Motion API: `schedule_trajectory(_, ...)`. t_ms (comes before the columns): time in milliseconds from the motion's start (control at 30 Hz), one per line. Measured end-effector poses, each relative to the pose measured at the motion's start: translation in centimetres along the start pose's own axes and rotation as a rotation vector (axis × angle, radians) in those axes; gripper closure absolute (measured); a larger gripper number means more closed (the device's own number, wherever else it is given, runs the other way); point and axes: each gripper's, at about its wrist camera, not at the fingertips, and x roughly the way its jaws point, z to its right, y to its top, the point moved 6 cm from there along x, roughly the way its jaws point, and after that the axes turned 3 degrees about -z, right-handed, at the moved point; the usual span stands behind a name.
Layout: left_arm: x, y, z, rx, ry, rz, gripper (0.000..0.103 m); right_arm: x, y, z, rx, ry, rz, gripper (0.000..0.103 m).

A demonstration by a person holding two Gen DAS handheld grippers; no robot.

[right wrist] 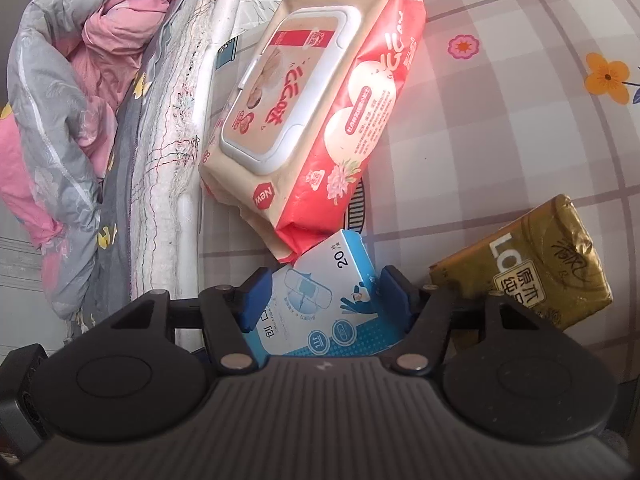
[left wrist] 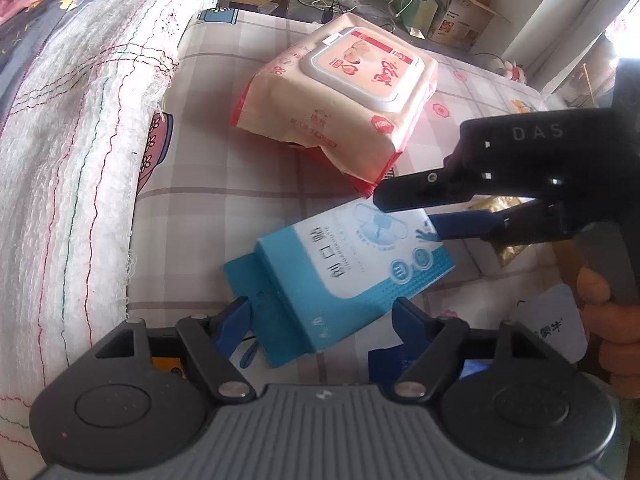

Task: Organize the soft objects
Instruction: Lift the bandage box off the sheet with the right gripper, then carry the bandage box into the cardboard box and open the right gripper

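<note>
A blue and white box (left wrist: 344, 276) with an open end flap lies tilted between the fingers of my left gripper (left wrist: 320, 316), which is open; its pads stand beside the box without pressing it. My right gripper (left wrist: 412, 218) comes in from the right and is shut on the box's far end. In the right wrist view the box (right wrist: 320, 312) fills the gap of the right gripper (right wrist: 326, 294). A red and cream pack of wet wipes (left wrist: 336, 96) (right wrist: 312, 120) rests just beyond the box, one corner over it. A gold tissue pack (right wrist: 528, 264) lies to the right.
Everything sits on a checked flowered sheet (right wrist: 500, 120). A raised white stitched mattress edge (left wrist: 80, 160) runs along the left, with a pink and grey quilt (right wrist: 60, 120) behind it. A white card (left wrist: 552, 328) lies by the person's hand (left wrist: 608, 320). Cardboard boxes (left wrist: 460, 8) stand beyond.
</note>
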Motion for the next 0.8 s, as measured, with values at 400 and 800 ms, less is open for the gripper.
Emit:
schedule_trajectory(400,-5.1,-1.6,1.0,-0.041,-0.040,0.043,0.031,-3.3,-1.9,-1.4,0.061,0.121,-0.008,0.050)
schedule_trajectory(800,-14.5,-7.7,7.0,0.006,-0.083,0.165,0.031,-12.8,-8.4,-3.1,-0.030,0.204,0.021,0.050)
